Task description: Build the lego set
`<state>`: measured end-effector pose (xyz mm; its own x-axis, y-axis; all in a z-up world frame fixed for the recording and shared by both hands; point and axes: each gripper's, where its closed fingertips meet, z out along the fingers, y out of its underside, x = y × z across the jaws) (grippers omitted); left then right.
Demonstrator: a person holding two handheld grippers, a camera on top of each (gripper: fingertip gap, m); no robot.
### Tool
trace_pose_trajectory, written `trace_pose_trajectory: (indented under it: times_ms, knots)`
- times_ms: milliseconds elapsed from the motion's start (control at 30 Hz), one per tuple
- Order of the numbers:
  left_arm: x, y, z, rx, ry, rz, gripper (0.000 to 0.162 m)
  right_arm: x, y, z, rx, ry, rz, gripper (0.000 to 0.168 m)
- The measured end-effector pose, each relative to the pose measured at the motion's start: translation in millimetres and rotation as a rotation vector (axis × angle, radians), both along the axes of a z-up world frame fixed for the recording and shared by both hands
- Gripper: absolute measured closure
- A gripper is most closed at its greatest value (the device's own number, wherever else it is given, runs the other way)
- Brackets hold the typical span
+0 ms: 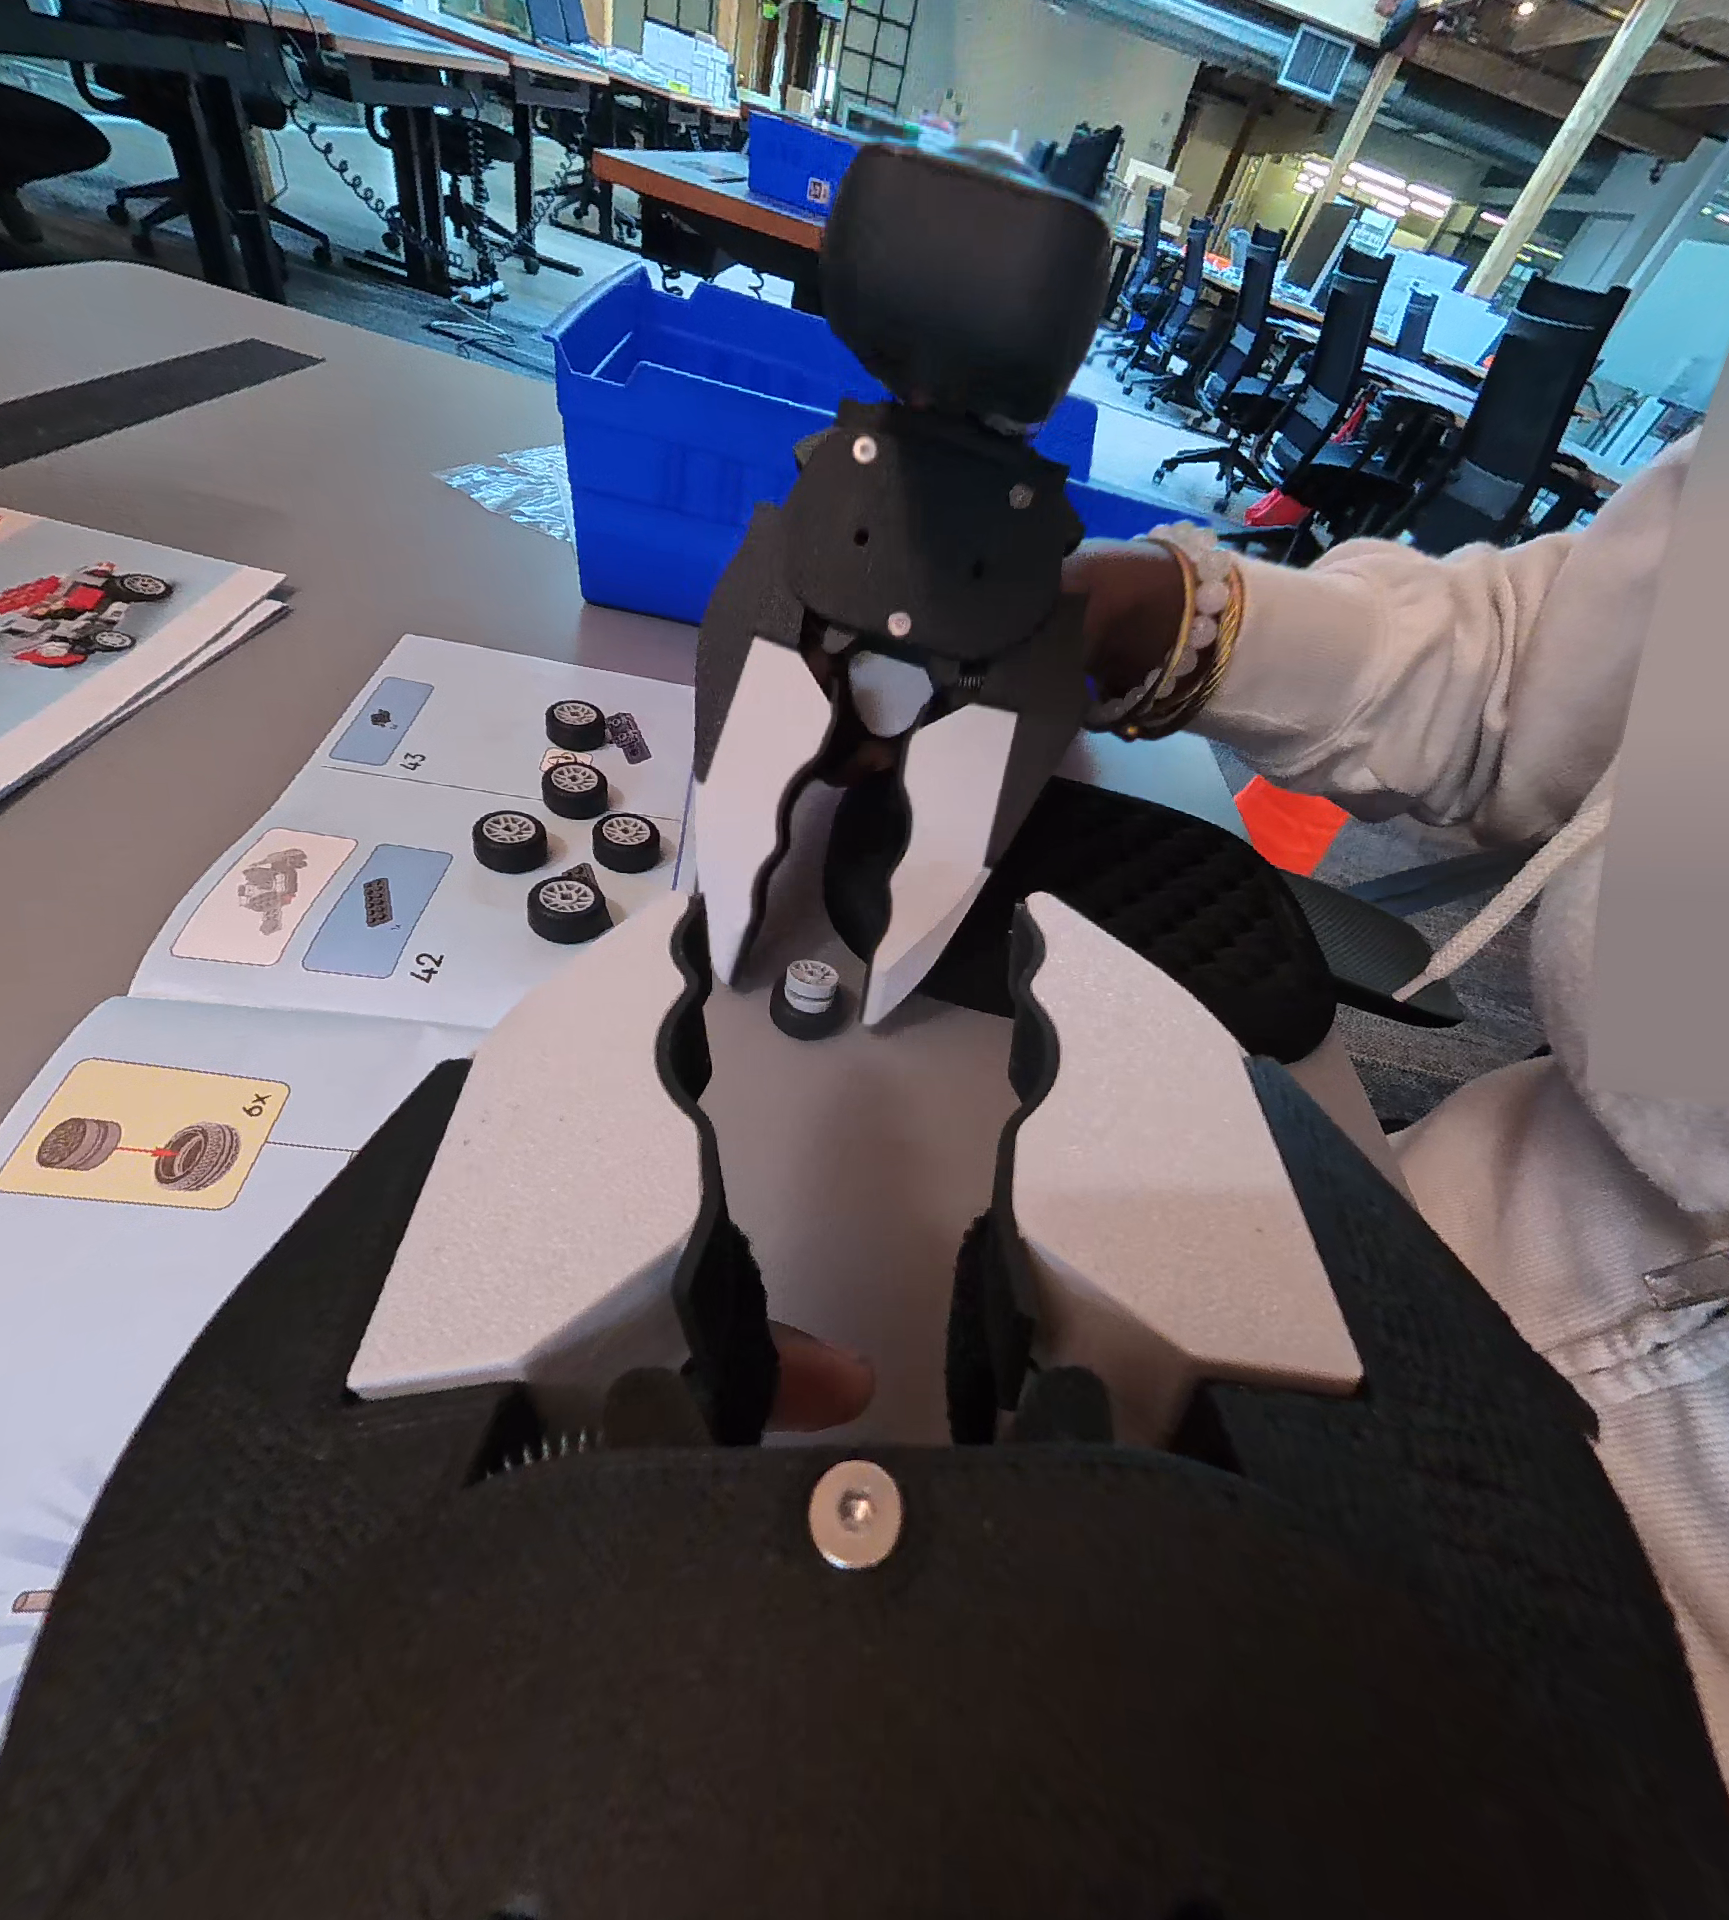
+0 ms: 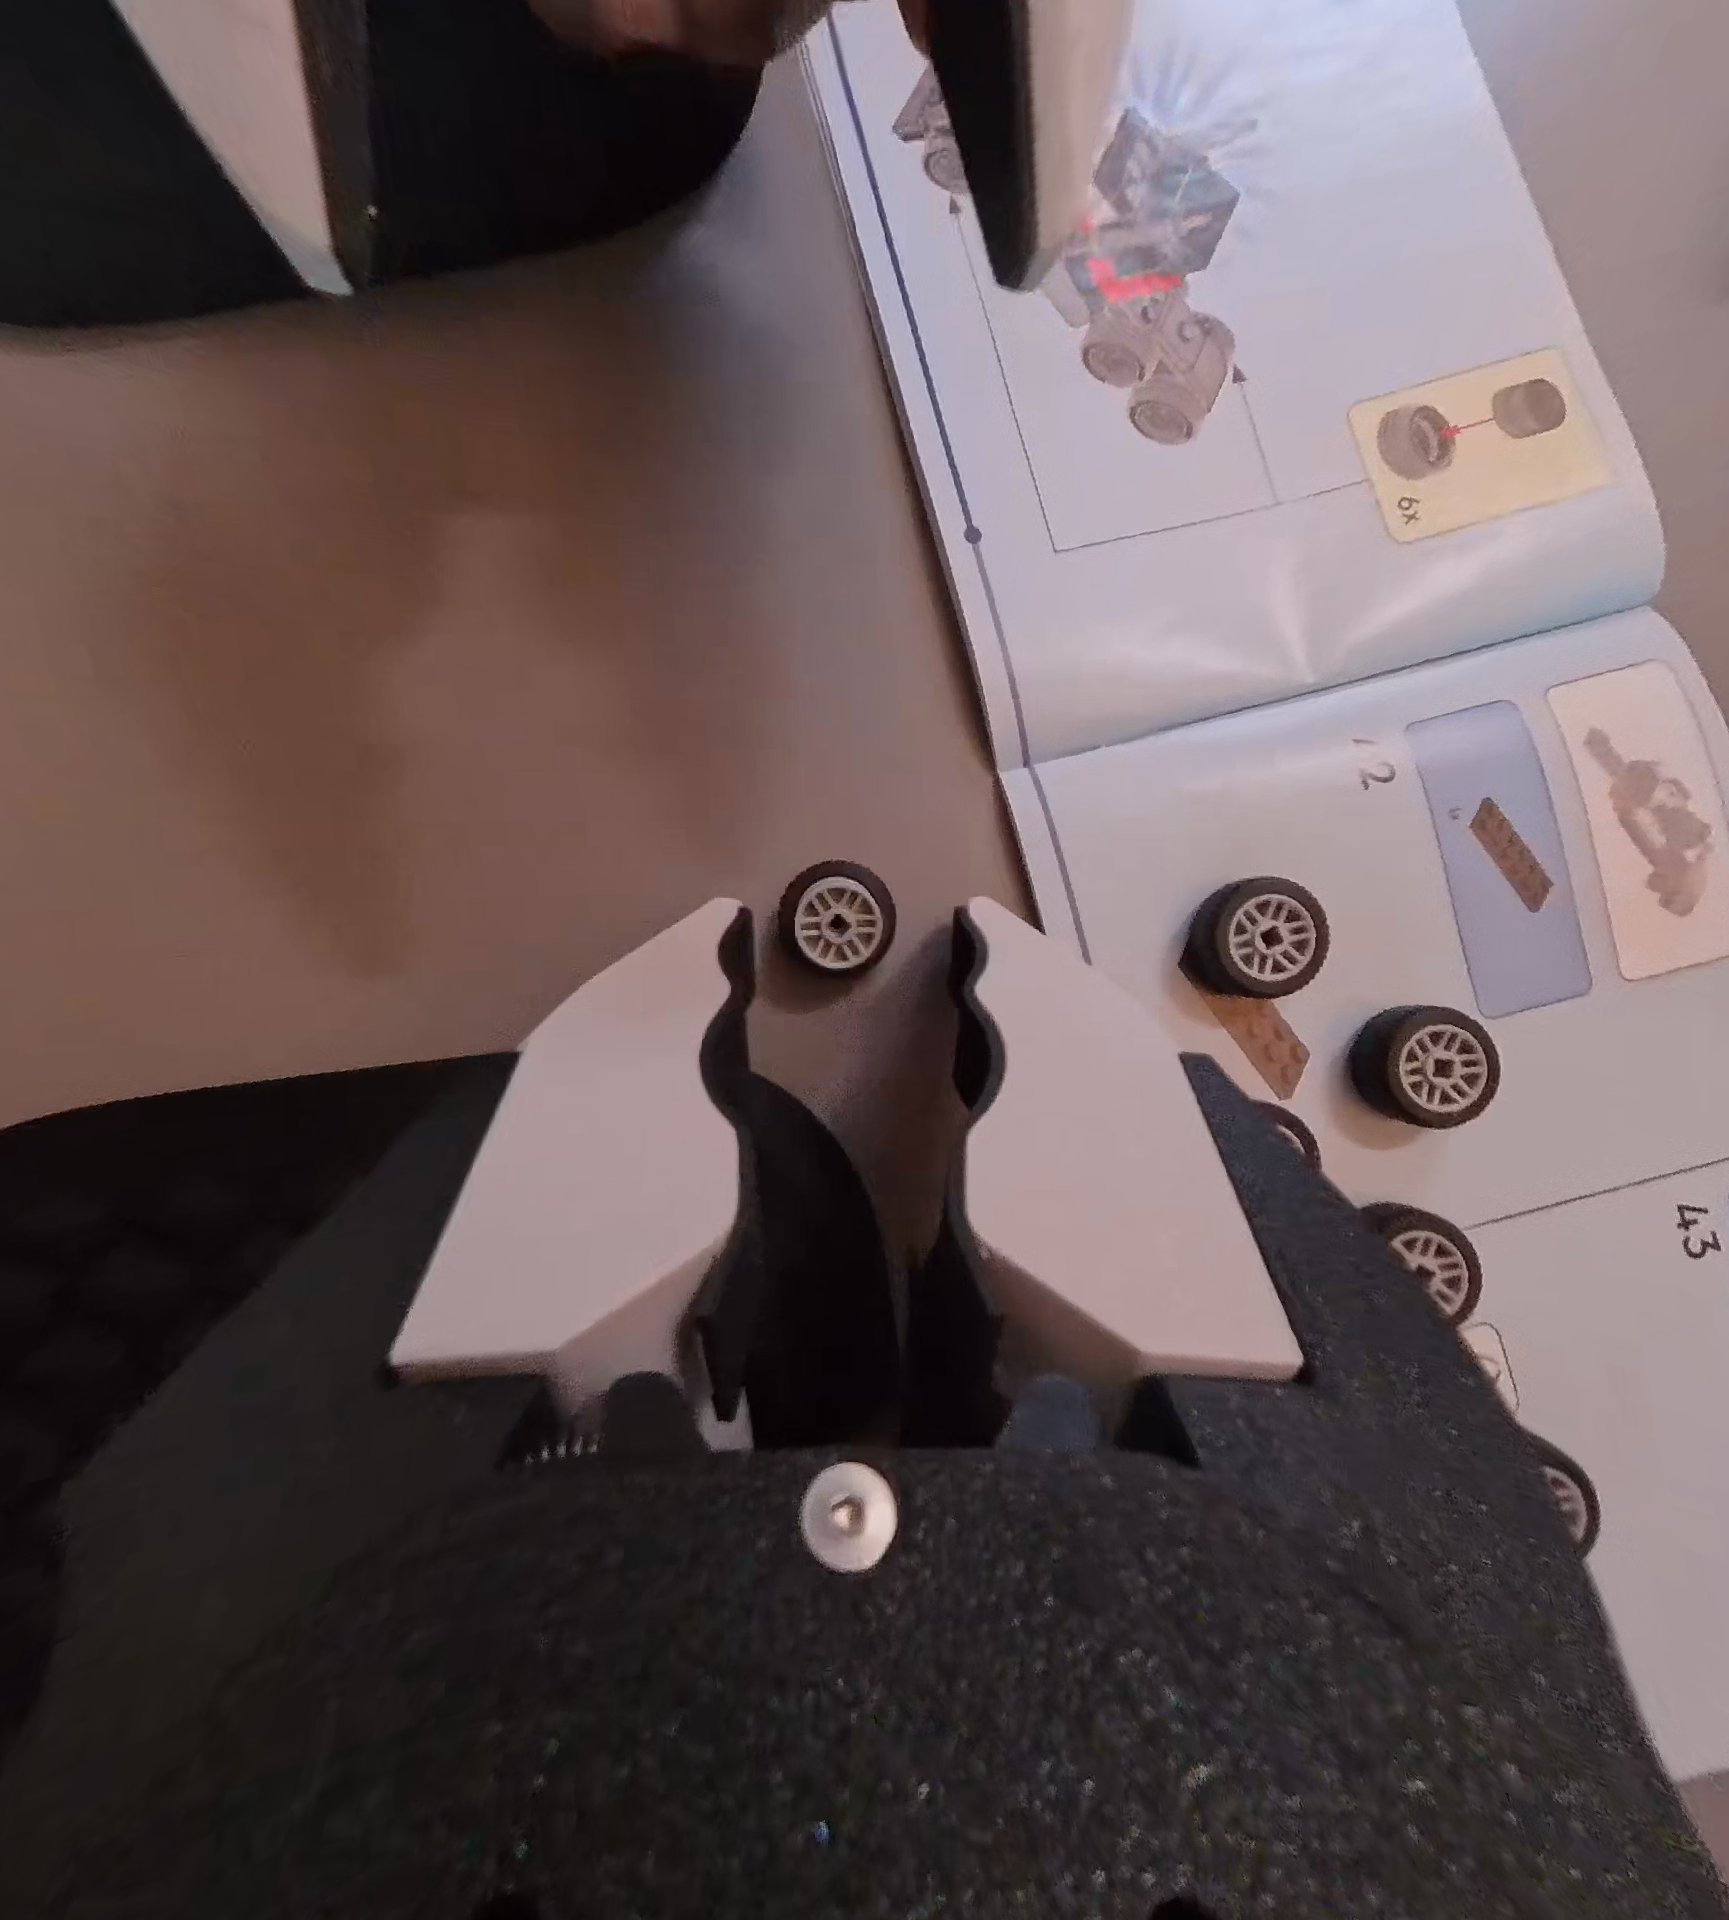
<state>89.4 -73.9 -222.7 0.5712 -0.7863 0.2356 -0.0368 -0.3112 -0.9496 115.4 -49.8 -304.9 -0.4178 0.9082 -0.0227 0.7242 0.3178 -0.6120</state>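
A small wheel [image 1: 811,1000], a grey spoked rim in a black tyre, lies flat on the grey table [image 1: 216,436]. In the left wrist view the rim stands a little above the tyre. My right gripper [image 1: 808,992] points down at the wheel, open, one fingertip on each side and apart from it. The right wrist view shows the wheel [image 2: 836,916] between the open tips of my right gripper [image 2: 852,920]. My left gripper [image 1: 857,925] is open and empty, just short of the wheel. It also shows at the top of the right wrist view [image 2: 673,281].
An open instruction booklet [image 1: 247,1018] lies left of the wheel, with several finished wheels [image 1: 574,788] and small dark pieces [image 1: 628,732] on it. A brown plate [image 2: 1260,1044] lies among them. A second booklet [image 1: 60,644] and a blue bin [image 1: 683,436] lie farther back. A white sleeve [image 1: 1462,665] is at right. Tip to tip, the grippers are about 9 cm apart.
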Motion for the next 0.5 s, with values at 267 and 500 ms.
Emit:
trace_pose_trajectory:
  times_ms: [267, 500]
  knots:
    - [-34, 28, 9, -0.043, -0.129, 0.319, 0.081, -33, 16, 76, 0.277, 0.462, -0.122, 0.147]
    - [-8, 22, 44, -0.124, -0.524, 0.17, 0.113, -53, -3, 125, 0.513, 0.694, -0.112, 0.146]
